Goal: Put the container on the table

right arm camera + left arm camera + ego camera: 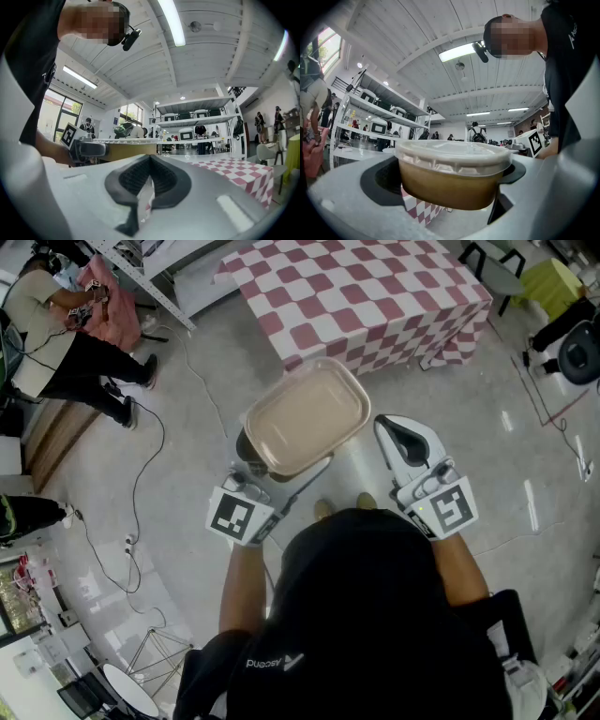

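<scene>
A tan rectangular container (307, 416) with a clear lid hangs above the grey floor, just short of the table with the red-and-white checked cloth (375, 287). My left gripper (281, 463) is shut on it, jaws spread wide around its body. The left gripper view shows the container (454, 173) filling the gap between the jaws, with the checked cloth (419, 211) below it. My right gripper (398, 437) is beside the container on the right, apart from it, shut with nothing held. In the right gripper view its pads (150, 178) meet, and the table (234, 171) lies ahead to the right.
A seated person (47, 324) is at the far left by metal shelving (141, 268). Cables (141, 474) trail across the floor on the left. A yellow-green chair (553, 282) and a white device (577, 357) stand right of the table.
</scene>
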### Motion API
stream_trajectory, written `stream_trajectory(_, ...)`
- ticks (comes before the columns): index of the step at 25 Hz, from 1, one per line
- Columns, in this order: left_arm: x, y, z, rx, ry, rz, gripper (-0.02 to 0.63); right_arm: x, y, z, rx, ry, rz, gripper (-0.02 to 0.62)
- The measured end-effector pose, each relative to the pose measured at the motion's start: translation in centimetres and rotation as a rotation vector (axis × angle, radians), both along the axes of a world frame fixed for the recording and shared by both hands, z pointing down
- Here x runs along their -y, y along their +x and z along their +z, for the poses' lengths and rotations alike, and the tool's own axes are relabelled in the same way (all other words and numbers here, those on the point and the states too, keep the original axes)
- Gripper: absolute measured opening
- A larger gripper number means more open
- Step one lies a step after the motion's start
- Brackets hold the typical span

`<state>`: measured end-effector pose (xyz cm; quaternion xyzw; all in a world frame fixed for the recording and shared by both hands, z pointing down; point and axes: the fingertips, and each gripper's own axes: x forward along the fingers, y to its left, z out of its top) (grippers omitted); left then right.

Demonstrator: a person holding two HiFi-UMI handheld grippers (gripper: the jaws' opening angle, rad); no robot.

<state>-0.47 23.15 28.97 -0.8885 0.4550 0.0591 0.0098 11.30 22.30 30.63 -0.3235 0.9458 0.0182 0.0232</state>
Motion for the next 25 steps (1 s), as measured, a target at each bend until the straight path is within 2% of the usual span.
stream_trajectory(12,-0.9,-1.6,1.0,0.014,-0.019,0.005,0.572,-0.7,-1.4,0.6,0.006,-0.018,-0.001,0.003)
stream_trajectory(25,0.1,-8.3,1.8,-0.003,0.011,0.043,0.572,0.0,-7.4,1.9,-0.043,-0.018,0.032,0.003)
